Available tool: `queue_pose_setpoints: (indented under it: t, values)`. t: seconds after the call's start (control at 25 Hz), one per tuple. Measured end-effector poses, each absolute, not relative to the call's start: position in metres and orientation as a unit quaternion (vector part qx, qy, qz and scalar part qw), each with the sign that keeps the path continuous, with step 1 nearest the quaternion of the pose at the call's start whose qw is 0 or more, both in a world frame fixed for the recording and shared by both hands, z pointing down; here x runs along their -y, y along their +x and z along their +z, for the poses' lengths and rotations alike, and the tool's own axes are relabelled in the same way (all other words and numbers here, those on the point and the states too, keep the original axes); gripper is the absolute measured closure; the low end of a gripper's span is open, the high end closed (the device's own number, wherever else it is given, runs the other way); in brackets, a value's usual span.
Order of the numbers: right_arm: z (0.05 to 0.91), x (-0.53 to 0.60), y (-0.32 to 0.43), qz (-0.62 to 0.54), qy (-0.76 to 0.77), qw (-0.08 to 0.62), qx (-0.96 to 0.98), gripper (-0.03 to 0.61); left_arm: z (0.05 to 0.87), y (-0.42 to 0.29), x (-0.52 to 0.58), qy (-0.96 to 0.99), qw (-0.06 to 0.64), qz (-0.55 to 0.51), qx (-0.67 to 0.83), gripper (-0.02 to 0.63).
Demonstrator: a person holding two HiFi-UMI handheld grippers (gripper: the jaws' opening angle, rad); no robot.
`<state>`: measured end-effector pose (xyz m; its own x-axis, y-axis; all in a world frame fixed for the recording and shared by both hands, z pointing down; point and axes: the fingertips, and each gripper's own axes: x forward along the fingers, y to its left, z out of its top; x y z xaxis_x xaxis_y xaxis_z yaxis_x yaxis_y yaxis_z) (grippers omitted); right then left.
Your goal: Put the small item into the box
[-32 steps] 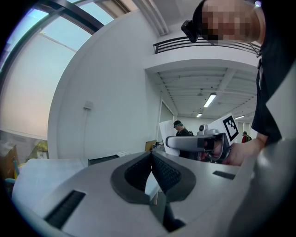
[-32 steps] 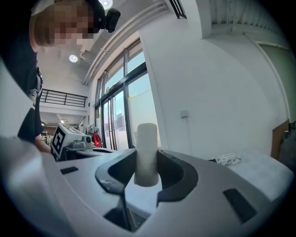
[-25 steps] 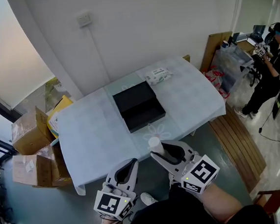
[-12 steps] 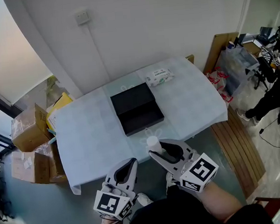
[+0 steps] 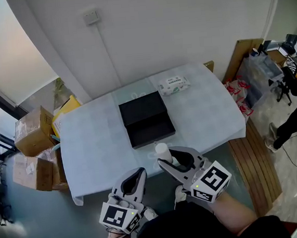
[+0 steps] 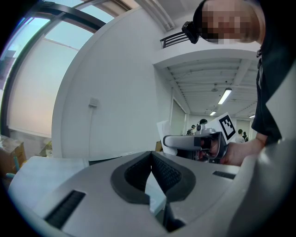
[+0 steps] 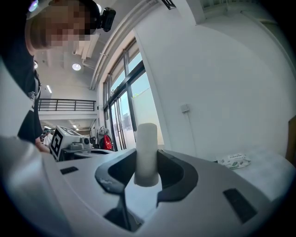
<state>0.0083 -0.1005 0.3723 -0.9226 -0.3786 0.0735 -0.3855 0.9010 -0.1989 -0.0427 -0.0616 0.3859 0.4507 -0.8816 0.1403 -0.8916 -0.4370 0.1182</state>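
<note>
Since right gripper (image 7: 147,172) jaws pinch the cylinder (image 7: 147,146) low, it may tip before the 12 o'clock box (image 5: 147,120); left gripper (image 6: 151,162) jaws closed.

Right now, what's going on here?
A person holds a gripper in each hand at the near edge of the table. The right gripper is shut on a small white cylinder, held upright. The left gripper is shut with nothing in it. The black box lies open on the table, a wipes pack behind it. The cylinder is not yet in the box.
</note>
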Motion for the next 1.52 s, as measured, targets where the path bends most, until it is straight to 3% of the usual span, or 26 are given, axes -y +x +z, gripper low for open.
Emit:
queue_pose_setpoints:
  t: [0.96,1.52]
  values:
    - [0.381,0.167,0.045,0.106,0.14,0.022,0.984,0.439,0.39,0.0,0.117,0.818,0.087,0.037,0.567,0.606]
    - [0.404,0.204,0.034,0.114,0.152,0.045,0.981,0.439,0.398,-0.014,0.15,0.82,0.093,0.033,0.564,0.606]
